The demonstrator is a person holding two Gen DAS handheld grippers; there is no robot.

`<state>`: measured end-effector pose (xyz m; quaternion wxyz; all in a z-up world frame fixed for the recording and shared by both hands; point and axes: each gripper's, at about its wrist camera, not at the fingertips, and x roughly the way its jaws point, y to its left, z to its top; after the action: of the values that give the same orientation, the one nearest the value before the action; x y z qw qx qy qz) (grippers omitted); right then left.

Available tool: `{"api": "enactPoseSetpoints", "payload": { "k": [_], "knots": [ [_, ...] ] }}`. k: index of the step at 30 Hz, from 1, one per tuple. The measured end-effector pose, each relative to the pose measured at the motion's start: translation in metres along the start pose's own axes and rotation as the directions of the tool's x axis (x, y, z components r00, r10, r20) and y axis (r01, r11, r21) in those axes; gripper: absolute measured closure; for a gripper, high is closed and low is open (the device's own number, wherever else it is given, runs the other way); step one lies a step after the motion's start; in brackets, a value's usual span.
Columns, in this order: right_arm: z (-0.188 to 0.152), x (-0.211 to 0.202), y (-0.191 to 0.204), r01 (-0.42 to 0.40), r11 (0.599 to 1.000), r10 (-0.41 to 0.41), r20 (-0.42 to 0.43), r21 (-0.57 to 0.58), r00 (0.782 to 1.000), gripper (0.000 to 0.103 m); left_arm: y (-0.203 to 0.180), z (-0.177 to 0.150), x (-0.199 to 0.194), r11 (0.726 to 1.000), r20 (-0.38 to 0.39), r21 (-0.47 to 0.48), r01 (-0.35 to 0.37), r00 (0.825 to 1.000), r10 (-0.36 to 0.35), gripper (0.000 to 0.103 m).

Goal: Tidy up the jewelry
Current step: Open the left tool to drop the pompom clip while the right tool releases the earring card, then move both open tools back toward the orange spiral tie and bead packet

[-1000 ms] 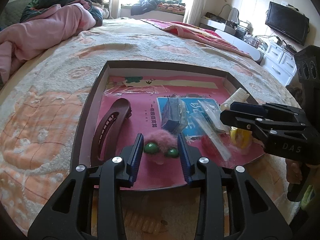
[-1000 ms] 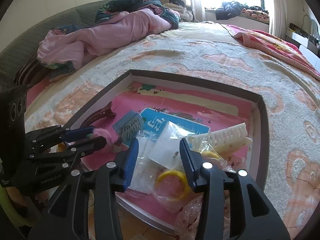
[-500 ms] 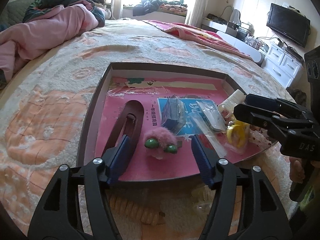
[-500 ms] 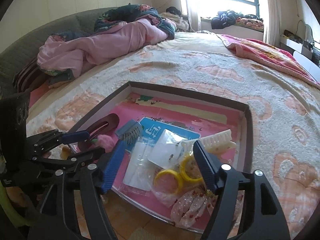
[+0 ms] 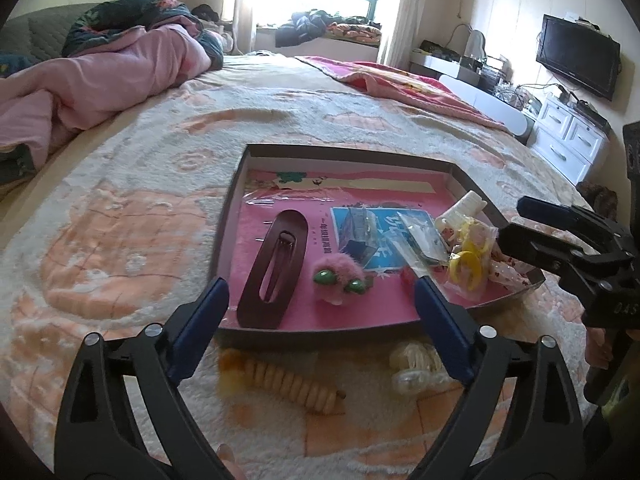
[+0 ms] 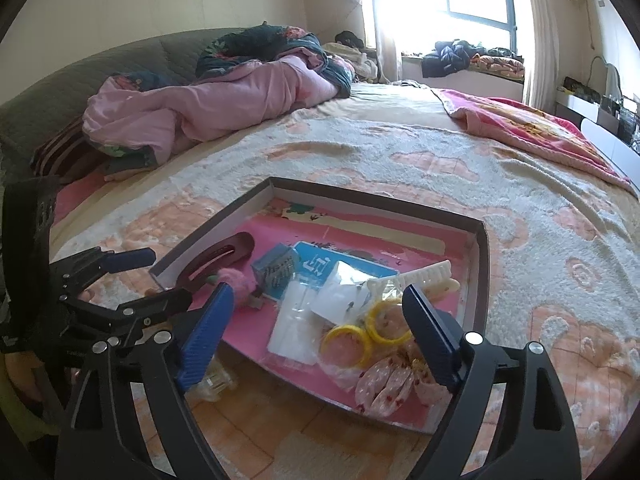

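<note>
The shallow box (image 5: 240, 176) is lying on the bed (image 5: 120, 208), holding the jewelry. Inside it, a pink fuzzy clip (image 5: 340, 278) is sitting beside a maroon barrette (image 5: 276, 264); yellow rings (image 6: 362, 334) are resting near its front edge. Left gripper (image 5: 320, 312) and right gripper (image 6: 316, 320) are hovering over that edge, jaws just spreading wide, gripping nothing.

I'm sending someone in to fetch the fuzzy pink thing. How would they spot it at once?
On the bed lies a shallow dark-rimmed tray with a pink floor. Near its front edge, just right of the long dark-brown oval hair clip, sits the small fluffy pink pompom ornament. It alone is furry and has two shiny green beads.
</note>
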<state>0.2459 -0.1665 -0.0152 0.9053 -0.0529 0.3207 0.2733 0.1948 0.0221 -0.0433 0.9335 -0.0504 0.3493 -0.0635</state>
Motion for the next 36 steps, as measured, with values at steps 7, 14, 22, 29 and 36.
{"api": "enactPoseSetpoints", "payload": {
  "k": [7,14,22,29,36],
  "knots": [
    [-0.007,-0.016,0.014,-0.019,1.000,0.019,0.017,-0.004,1.000,0.016,0.004,-0.005,-0.020,1.000,0.033,0.004,-0.024,0.999,0.024,0.012],
    [-0.017,-0.025,0.032,-0.032,0.999,0.033,0.018,-0.025,0.999,0.016,0.005,-0.011,-0.035,0.999,0.049,0.014,-0.046,0.998,0.045,0.012],
    [-0.032,-0.030,0.050,-0.041,0.997,0.042,0.005,-0.062,0.999,0.016,0.013,-0.021,-0.047,0.998,0.052,0.013,-0.059,0.997,0.058,0.012],
    [-0.043,-0.031,0.058,-0.048,0.996,0.048,-0.012,-0.069,0.999,0.016,0.025,-0.032,-0.051,0.997,0.037,0.001,-0.077,0.996,0.077,0.012],
    [-0.052,-0.030,0.065,-0.058,0.995,0.056,-0.036,-0.083,0.998,0.016,0.034,-0.040,-0.054,0.996,0.020,-0.008,-0.083,0.996,0.083,0.012]
  ]
}}
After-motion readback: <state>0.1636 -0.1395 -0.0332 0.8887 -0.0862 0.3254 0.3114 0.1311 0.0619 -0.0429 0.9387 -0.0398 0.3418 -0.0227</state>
